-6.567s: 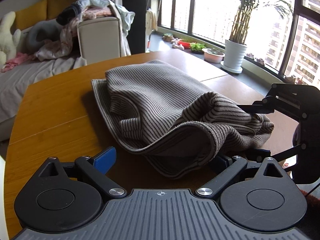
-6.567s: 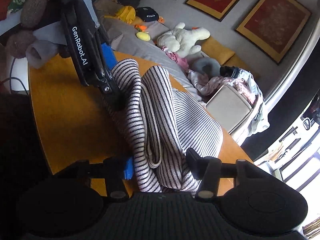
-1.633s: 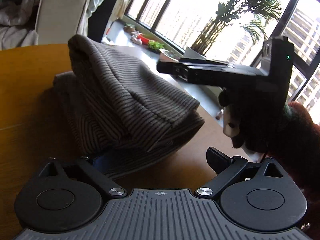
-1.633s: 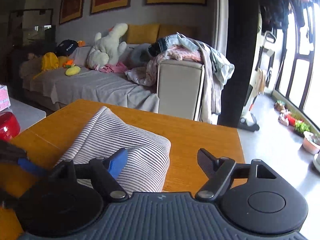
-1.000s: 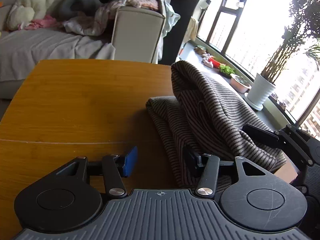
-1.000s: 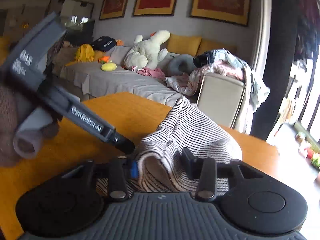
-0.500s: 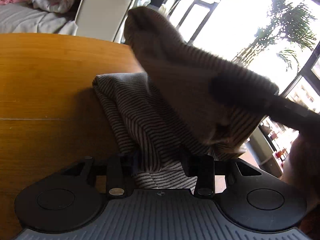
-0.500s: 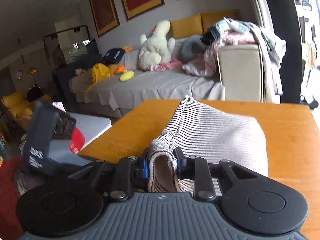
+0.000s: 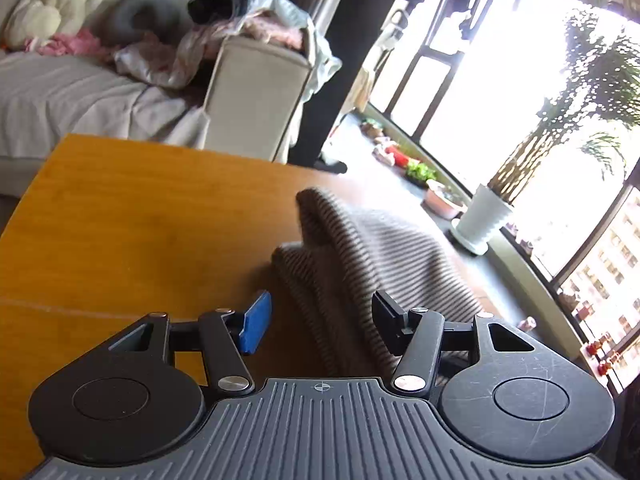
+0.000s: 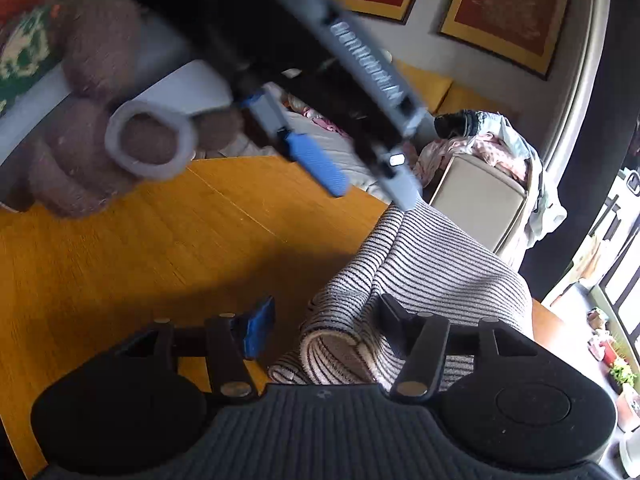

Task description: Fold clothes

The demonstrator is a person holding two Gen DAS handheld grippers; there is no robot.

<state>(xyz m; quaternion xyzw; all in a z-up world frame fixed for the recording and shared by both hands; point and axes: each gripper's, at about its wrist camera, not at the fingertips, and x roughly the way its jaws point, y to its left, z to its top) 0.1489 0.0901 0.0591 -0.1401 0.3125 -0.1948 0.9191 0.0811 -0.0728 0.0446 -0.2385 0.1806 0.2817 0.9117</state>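
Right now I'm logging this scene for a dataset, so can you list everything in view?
Striped garment: one, grey-and-white stripes, bunched on the table.
Table: one, orange-brown wood.
Sofa: one, grey cover, behind table.
Plush toy: one, cream, on sofa.
Clothes pile: one, mixed pink and grey, on the sofa arm.
Potted plant: one, white pot, by window.
Framed pictures: at least two, red and gold, on wall.
Left gripper: open, garment between its fingers.
Right gripper: open, over the garment's edge.
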